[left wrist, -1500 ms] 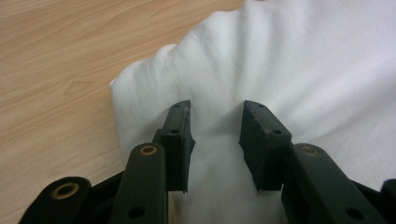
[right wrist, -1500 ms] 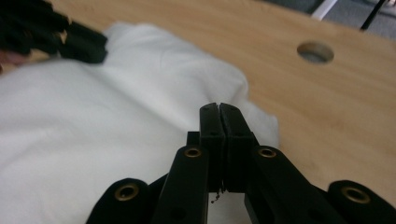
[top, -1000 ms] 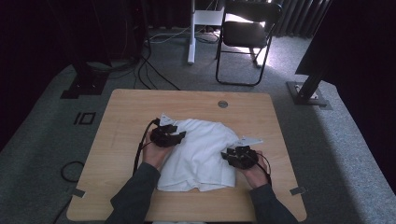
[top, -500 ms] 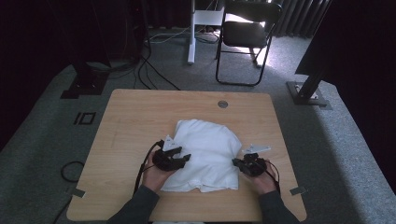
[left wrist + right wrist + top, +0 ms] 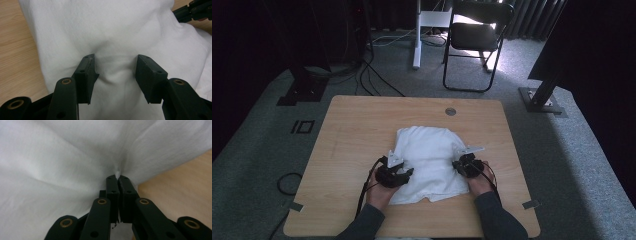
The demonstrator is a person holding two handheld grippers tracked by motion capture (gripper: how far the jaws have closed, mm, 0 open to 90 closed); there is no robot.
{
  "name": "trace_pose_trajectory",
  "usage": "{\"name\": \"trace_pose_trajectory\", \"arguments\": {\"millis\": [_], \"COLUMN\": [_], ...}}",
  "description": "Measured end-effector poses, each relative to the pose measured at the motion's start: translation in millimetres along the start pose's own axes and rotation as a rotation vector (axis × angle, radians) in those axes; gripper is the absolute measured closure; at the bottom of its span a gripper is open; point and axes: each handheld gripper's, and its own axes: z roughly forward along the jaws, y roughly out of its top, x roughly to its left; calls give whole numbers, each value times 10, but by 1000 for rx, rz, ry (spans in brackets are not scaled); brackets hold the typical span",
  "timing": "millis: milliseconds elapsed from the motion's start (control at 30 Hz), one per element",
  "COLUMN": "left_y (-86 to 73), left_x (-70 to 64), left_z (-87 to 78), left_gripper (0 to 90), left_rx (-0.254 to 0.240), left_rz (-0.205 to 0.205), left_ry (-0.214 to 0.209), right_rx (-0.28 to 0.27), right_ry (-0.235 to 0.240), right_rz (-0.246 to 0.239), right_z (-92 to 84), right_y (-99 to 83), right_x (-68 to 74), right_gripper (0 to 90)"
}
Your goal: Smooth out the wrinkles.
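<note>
1. The work in hand looks like folding or gathering a white cloth [image 5: 429, 160] on the wooden table [image 5: 357, 130] — both tools are at its near half, 1 on each side, so I judge this the gripping stage before a lift or fold.

2. The right gripper [image 5: 118, 178] has its jaws clamped tight together on a pinch of the cloth; a small tuft pokes up just past the tips, and creases radiate away from that point. In the high view this right gripper [image 5: 465, 165] sits at the cloth's right edge, with bare table just beside it on its outer side.

3. The left gripper [image 5: 116, 68] stands about half open. A raised ridge of cloth lies between its jaws, and the inner faces seem to touch the fabric at the sides, but I see no firm squeeze — the cloth is not yet secured there. In the high view the left gripper [image 5: 396, 172] rests over the cloth's left near portion.

4. The cloth spreads ahead of both tools, rumpled, its far edge well beyond their tips.

5. The next move probably calls for the left jaws to close on that ridge, so both sides are held evenly before any lift; otherwise the cloth may slip out on 1 side.
</note>
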Motion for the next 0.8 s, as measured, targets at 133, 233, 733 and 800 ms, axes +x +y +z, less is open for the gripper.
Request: {"name": "trace_pose_trajectory", "arguments": {"millis": [133,233,733,800], "left_y": [2,24,28,-74], "left_x": [155,280,569,608], "left_z": [30,49,-166,-296], "left_gripper": [495,488,447,447], "left_rx": [7,13,-61,-87], "left_rz": [-42,-62,-99,-97], "left_ry": [30,56,97,118], "right_rx": [-5,-4,-93,-140], "right_ry": [-6,-8,-10,-7], "right_rz": [8,-6,107,121], "right_z": [126,226,141,-14], "right_y": [141,257,324,244], "right_x": [16,55,-115,-158], "right_gripper": [867,862,487,459]}}
